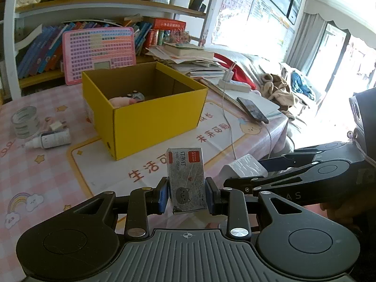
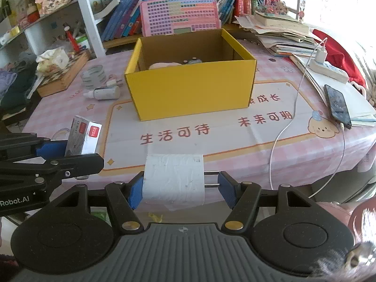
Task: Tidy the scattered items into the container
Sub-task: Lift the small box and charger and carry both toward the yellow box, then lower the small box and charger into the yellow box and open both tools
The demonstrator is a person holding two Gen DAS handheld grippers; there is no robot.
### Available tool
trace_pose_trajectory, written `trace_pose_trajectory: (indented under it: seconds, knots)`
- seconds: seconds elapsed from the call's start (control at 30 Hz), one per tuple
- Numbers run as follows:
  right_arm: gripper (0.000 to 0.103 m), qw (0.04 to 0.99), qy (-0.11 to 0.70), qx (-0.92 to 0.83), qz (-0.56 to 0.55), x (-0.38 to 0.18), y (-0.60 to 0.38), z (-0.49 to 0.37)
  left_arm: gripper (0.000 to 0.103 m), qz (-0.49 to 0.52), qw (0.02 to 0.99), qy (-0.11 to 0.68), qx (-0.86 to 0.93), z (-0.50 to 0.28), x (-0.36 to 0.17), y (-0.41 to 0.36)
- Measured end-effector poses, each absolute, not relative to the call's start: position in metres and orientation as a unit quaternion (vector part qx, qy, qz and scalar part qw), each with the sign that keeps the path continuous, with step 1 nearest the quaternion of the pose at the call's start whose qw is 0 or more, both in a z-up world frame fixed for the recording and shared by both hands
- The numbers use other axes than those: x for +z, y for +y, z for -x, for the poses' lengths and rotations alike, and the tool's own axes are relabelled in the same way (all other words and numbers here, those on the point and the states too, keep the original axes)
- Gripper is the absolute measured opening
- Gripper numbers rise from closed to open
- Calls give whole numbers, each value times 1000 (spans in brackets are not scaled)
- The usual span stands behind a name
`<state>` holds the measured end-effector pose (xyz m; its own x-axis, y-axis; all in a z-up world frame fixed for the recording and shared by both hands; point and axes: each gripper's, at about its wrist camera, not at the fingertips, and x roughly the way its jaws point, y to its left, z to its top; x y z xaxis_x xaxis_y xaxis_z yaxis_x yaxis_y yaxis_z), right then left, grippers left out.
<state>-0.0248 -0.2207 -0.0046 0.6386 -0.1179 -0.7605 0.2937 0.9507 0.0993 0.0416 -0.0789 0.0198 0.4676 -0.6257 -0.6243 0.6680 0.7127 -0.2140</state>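
Near the front edge of the bench (image 2: 246,159), you hold both grippers side by side, each carrying something. Your left gripper (image 1: 187,193) has its fingers (image 1: 163,196) closed on a small staple box (image 1: 186,179), grey with a red label and a cat face on its front, held upright and off the cloth. In the right wrist view the same staple box (image 2: 83,136) shows at the left, standing between the blue pads.

Your right gripper (image 2: 179,185) is around a roll of white tissue (image 2: 174,178). The left pad touches the roll; a small gap shows between the roll and the right pad, so you cannot tell from these views how firmly it is held. In the left wrist view the roll (image 1: 244,168) sits at the tips of your right gripper, just beside the staple box.

The yellow cardboard box (image 2: 191,96) stands open on the printed mat in the middle of the bench, ahead of both grippers and well apart from them. Inside it lies a pink soft item (image 2: 164,65) with a small grey object (image 2: 193,61) next to it.

To the left of the box, on the checked cloth, lie a roll of clear tape (image 2: 93,76), a small white bottle (image 2: 103,93) on its side and a little white plug (image 2: 112,83). To the right, a phone (image 2: 337,105) rests on papers with a white cable (image 2: 289,122) running from it.
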Motion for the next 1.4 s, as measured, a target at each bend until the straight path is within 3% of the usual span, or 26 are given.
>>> trace_pose_trajectory:
  seconds: [0.73,1.4]
  knots:
    - [63,899,415,-98,-104,-5,-283,-26,30,-35,858,345,-378,-96,19,-128]
    - [63,944,324,-46,-46,48,-350,-109,30,-86,913,252,-309,-163,56,-173]
